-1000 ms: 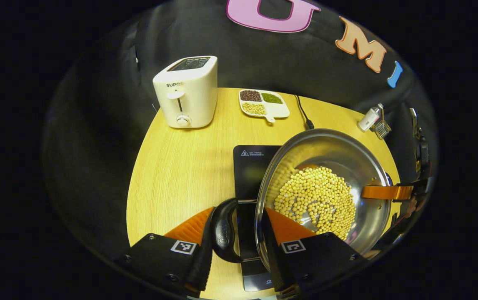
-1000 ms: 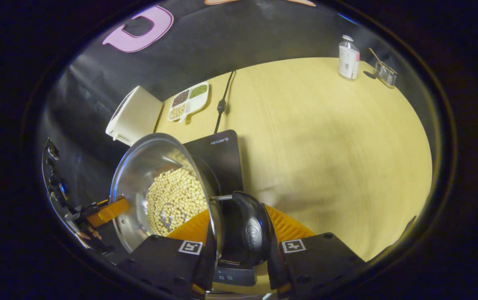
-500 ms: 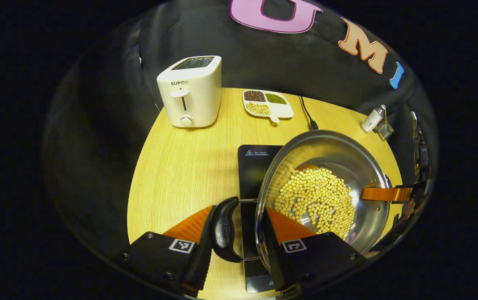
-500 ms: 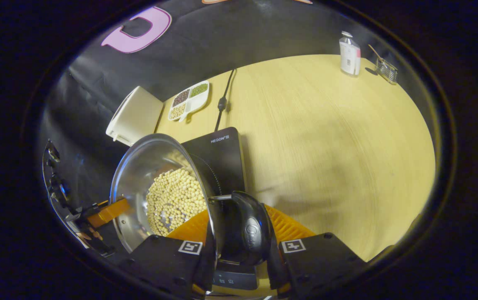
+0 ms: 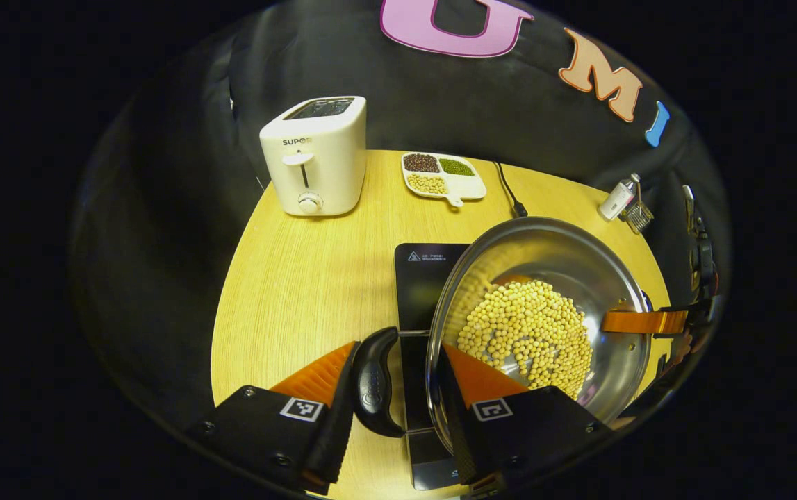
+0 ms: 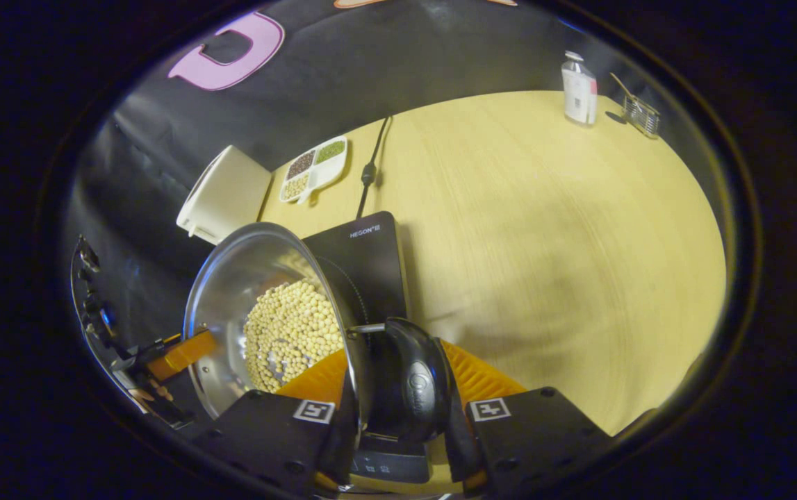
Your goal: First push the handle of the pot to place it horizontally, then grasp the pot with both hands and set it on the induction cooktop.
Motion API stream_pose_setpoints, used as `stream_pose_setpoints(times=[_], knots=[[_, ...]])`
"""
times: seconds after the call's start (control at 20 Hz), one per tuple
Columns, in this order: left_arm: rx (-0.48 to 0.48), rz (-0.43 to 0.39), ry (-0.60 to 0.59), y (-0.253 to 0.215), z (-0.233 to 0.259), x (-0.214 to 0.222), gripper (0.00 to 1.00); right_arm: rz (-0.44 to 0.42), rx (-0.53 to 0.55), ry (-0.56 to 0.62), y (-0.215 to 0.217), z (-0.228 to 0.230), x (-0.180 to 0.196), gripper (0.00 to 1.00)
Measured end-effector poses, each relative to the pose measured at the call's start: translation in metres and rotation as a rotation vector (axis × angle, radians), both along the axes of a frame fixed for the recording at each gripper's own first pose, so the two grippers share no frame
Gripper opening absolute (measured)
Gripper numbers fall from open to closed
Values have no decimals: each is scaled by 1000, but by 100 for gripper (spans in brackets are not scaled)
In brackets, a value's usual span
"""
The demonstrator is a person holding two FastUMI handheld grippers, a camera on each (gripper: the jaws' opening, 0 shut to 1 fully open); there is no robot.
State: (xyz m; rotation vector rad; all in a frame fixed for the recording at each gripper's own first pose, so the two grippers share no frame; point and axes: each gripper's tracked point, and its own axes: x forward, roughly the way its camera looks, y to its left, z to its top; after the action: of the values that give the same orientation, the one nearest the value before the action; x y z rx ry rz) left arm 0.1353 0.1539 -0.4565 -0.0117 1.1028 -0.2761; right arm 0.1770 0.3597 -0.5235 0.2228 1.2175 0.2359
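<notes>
A steel pot (image 5: 544,232) holding soybeans (image 5: 527,333) hangs over the black induction cooktop (image 5: 422,278). In the left gripper view my left gripper (image 5: 398,351) is shut across the pot's black side handle (image 5: 374,382) and the rim, with one finger inside the pot. The far side of the rim carries a finger of the right gripper (image 5: 641,321). In the right gripper view my right gripper (image 6: 398,357) is shut on the other black handle (image 6: 412,382) the same way. Beyond it lie the pot (image 6: 231,264) and the cooktop (image 6: 363,257).
A white toaster (image 5: 315,167) and a divided dish of beans (image 5: 443,177) stand at the back of the wooden table (image 6: 544,243). The cooktop's cable (image 5: 509,191) runs backward. A small bottle (image 6: 579,87) and a wire holder (image 6: 641,114) sit at the far right corner.
Both grippers keep their hold on the handles. The pot has drifted only slightly over the cooktop.
</notes>
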Motion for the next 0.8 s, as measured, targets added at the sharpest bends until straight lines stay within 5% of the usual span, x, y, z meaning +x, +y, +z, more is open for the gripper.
stream_pose_setpoints(times=[0.2, 0.3, 0.45, 0.55, 0.65, 0.7, 0.75, 0.8], knots=[[80, 32, -77, 13, 5, 3, 68, 19, -33, -45, -9, 3, 0, 64], [100, 74, -153, 19, 15, 8, 100, 32, -20, -108, -10, 16, 2, 84], [94, 128, -261, 19, 42, 14, 99, 36, 7, -218, -14, 43, 6, 100], [128, 149, -296, 21, 57, 14, 99, 31, 2, -296, -22, 65, 9, 93], [164, 182, -341, 21, 77, 11, 99, 20, -2, -380, -33, 91, 10, 100], [176, 194, -377, 20, 90, 11, 98, 12, -7, -434, -41, 106, 12, 93], [186, 203, -421, 17, 105, 11, 99, 6, -19, -484, -51, 121, 14, 100], [190, 203, -466, 13, 118, 15, 98, -1, -31, -526, -61, 136, 14, 92]])
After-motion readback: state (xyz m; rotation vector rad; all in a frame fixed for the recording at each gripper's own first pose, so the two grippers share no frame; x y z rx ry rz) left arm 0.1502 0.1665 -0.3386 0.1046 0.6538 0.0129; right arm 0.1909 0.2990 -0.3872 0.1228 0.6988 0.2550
